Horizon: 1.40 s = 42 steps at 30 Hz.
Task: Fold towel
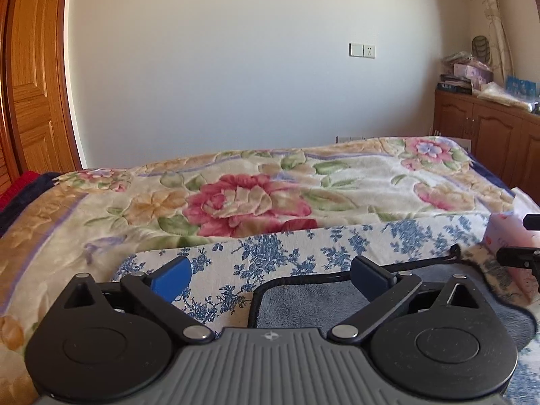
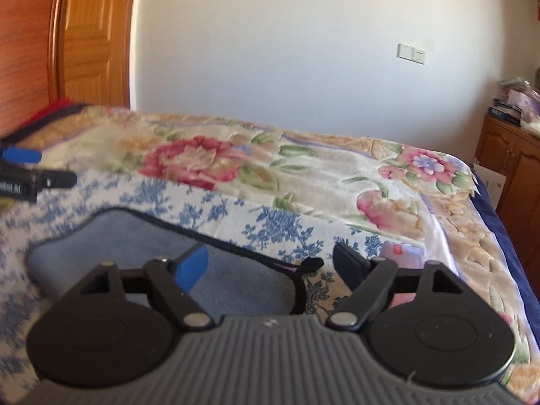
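1. Two grippers hover low over one grey-blue towel (image 1: 324, 300) with dark piping, which lies flat on a blue-and-white floral cloth (image 1: 270, 253) on the bed, in front of the floral blanket (image 1: 236, 195).
2. The left gripper (image 1: 270, 275) has its fingers spread apart, empty; the towel's far-left rounded corner sits just ahead of it, between the fingers and toward the right one.
3. The right gripper (image 2: 270, 265) is likewise spread apart and empty; the towel's far edge runs across under it, with a small hanging loop (image 2: 312, 263) at the corner just between its fingers.
4. The towel's long axis appears to run left to right, from one gripper to the other, so each is nearest its own far corner.
5. A pink packet (image 1: 509, 236) lies just beside the towel's right end.
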Each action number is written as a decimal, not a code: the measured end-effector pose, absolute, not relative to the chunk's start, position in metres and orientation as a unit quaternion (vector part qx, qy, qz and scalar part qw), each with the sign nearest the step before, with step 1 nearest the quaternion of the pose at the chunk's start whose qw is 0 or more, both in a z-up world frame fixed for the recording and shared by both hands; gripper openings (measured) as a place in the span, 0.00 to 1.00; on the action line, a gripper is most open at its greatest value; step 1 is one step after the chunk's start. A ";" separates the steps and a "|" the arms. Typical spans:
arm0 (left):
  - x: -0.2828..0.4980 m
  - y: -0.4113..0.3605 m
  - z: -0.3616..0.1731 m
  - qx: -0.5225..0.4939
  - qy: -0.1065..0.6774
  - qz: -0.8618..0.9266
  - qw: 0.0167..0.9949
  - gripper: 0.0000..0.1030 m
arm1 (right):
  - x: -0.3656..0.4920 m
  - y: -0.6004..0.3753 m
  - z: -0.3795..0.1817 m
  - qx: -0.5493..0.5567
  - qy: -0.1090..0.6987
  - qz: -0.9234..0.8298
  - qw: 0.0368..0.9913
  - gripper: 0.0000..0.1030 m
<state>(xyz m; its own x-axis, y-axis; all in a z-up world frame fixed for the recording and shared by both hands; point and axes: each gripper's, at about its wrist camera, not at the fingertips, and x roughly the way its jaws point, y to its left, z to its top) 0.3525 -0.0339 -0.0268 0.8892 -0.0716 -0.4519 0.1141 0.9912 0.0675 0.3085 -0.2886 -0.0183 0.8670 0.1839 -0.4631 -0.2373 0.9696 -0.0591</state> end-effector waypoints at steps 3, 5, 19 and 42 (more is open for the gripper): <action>0.343 -0.036 -0.018 0.046 0.231 -0.049 0.971 1.00 | 0.299 -0.288 -0.009 -0.056 0.224 0.104 0.967 0.93; 0.337 -0.036 -0.012 0.046 0.230 -0.050 0.971 1.00 | 0.293 -0.287 -0.005 -0.056 0.215 0.101 0.970 1.00; 0.298 -0.040 0.026 0.057 0.221 -0.050 0.972 1.00 | 0.257 -0.281 0.011 -0.054 0.214 0.101 0.970 1.00; 0.185 -0.048 0.082 0.055 0.200 -0.059 0.976 1.00 | 0.161 -0.280 0.061 -0.046 0.186 0.100 0.976 1.00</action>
